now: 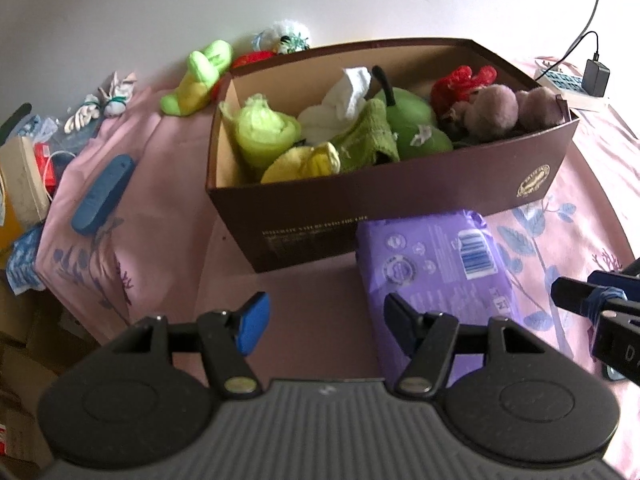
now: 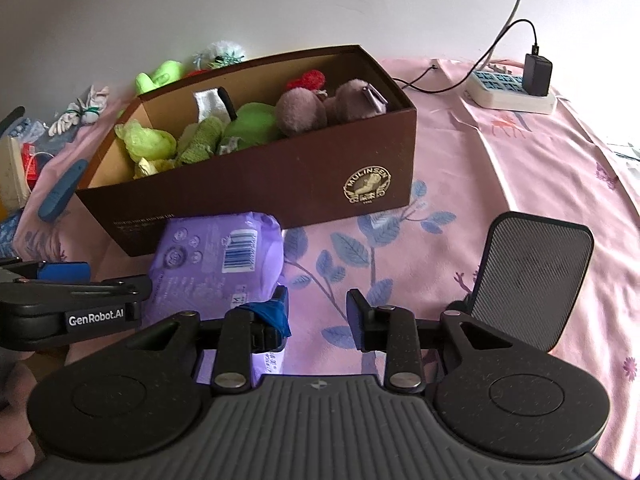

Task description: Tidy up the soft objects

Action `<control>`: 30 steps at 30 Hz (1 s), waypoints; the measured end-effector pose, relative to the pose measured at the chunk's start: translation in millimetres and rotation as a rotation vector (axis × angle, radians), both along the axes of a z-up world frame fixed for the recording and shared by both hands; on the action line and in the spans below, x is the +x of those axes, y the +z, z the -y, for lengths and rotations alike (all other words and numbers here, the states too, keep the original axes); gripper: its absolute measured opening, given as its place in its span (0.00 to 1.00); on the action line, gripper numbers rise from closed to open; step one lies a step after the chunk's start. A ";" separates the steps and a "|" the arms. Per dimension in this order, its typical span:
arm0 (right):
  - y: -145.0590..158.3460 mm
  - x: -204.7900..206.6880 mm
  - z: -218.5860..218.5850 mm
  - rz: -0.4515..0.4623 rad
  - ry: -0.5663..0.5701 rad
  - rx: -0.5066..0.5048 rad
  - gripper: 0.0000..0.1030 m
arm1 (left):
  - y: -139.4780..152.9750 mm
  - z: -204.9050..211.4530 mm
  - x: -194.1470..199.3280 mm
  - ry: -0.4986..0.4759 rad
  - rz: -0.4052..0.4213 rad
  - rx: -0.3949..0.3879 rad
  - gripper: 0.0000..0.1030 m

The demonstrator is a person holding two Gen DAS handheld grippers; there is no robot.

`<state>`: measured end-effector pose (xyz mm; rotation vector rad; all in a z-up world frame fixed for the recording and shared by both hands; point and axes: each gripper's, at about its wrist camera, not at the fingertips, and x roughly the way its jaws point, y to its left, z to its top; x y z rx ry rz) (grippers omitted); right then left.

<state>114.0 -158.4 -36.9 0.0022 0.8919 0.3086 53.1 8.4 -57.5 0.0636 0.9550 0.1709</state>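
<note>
Purple soft pack (image 1: 436, 264) lies on the pink cloth (image 2: 500, 184), touching the brown box (image 1: 400, 196) front. Left gripper (image 1: 324, 320) and right gripper (image 2: 318, 312) both stand apart, empty, flanking its near end. Straddle the pack's width, clamp lightly, lift clear of the box wall.

Brown box (image 2: 256, 184): round gold emblem (image 2: 367, 188) on its long side, reads "MULINSEN"; smaller digits beneath too small to read. Pale print line low on the same side, illegible.

Left gripper (image 2: 64, 276) arm, seen from the right wrist: white lettering "GenRobot.AI".

Purple pack (image 2: 218, 264): barcode and round icons; its small text is blurred.
</note>
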 end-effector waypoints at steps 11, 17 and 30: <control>-7.3 0.8 -3.6 -0.029 -0.039 -0.025 0.14 | -6.2 -3.2 -0.4 -0.006 -0.023 -0.011 0.65; -10.2 1.9 -4.8 -0.041 -0.056 -0.041 0.14 | -6.1 -5.9 0.7 -0.006 -0.027 -0.010 0.65; -10.7 0.7 -3.1 -0.041 -0.077 -0.056 0.15 | -5.0 -11.6 6.6 -0.009 -0.055 -0.063 0.65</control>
